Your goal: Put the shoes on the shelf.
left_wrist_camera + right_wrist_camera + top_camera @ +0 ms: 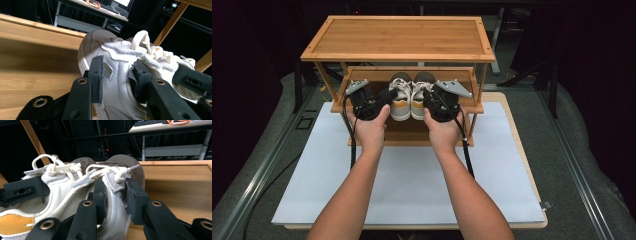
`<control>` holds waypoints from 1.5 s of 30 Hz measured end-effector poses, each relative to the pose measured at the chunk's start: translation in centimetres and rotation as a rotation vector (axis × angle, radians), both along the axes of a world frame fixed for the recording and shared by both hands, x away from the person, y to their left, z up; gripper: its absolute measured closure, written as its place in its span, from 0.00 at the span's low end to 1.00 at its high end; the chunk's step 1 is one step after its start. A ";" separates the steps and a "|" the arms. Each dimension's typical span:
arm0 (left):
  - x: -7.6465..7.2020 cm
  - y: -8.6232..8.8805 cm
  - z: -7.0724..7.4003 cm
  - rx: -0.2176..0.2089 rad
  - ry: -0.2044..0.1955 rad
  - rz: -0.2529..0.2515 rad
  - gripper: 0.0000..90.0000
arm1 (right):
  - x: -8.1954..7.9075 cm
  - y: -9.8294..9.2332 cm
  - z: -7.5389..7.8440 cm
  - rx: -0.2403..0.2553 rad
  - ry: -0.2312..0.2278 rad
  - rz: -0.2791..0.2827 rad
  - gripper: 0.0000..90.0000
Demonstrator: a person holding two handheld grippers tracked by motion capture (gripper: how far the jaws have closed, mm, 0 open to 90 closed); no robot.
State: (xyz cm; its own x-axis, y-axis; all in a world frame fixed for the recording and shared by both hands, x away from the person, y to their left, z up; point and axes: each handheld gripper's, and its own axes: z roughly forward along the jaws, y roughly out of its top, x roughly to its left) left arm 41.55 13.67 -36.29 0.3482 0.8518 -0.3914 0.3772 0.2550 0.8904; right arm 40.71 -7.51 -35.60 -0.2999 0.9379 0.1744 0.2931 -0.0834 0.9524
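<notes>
Looking down, I see one two-tier bamboo shoe rack [397, 37] on the white-matted surface [412, 185], and two white leather sneakers [411, 97] side by side on its lower shelf, long axes running toward me. Left gripper [384, 97] clamps the left shoe's outer wall; right gripper [429, 100] clamps the right shoe's — each shoe lies between its own fingers.

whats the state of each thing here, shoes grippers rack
left shoe: upright on the rack's middle shelf, laced, side wall clamped by the left gripper
right shoe: upright beside it, touching, laced, clamped by the right gripper
left gripper: shut on left shoe
right gripper: shut on right shoe
rack: standing on the table, top shelf bare
</notes>
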 end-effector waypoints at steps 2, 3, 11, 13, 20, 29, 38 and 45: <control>0.3 0.0 -0.1 -0.007 0.005 0.002 0.74 | 0.3 0.1 -0.1 -0.007 0.002 -0.006 0.80; 0.4 -0.1 0.0 -0.002 0.004 0.001 0.74 | 0.4 0.1 -0.1 -0.001 0.007 -0.007 0.80; 1.3 0.0 -0.3 -0.014 0.024 0.004 0.74 | 1.3 0.0 -0.3 -0.003 0.020 -0.005 0.79; 1.6 0.0 -0.3 -0.018 0.031 0.004 0.74 | 1.6 0.0 -0.3 -0.004 0.024 -0.007 0.79; 2.5 -0.1 -0.4 -0.026 0.068 0.006 0.73 | 2.7 0.0 -0.3 -0.005 0.050 -0.015 0.79; 3.1 0.1 -0.1 -0.011 0.099 -0.014 0.68 | 3.2 -0.1 -0.3 0.012 0.084 -0.021 0.74; 3.6 0.3 0.3 0.021 0.138 -0.025 0.62 | 3.7 -0.5 0.0 -0.004 0.107 -0.013 0.67; 3.9 0.7 1.2 0.014 0.164 -0.050 0.54 | 4.1 -0.7 0.4 -0.010 0.131 -0.015 0.65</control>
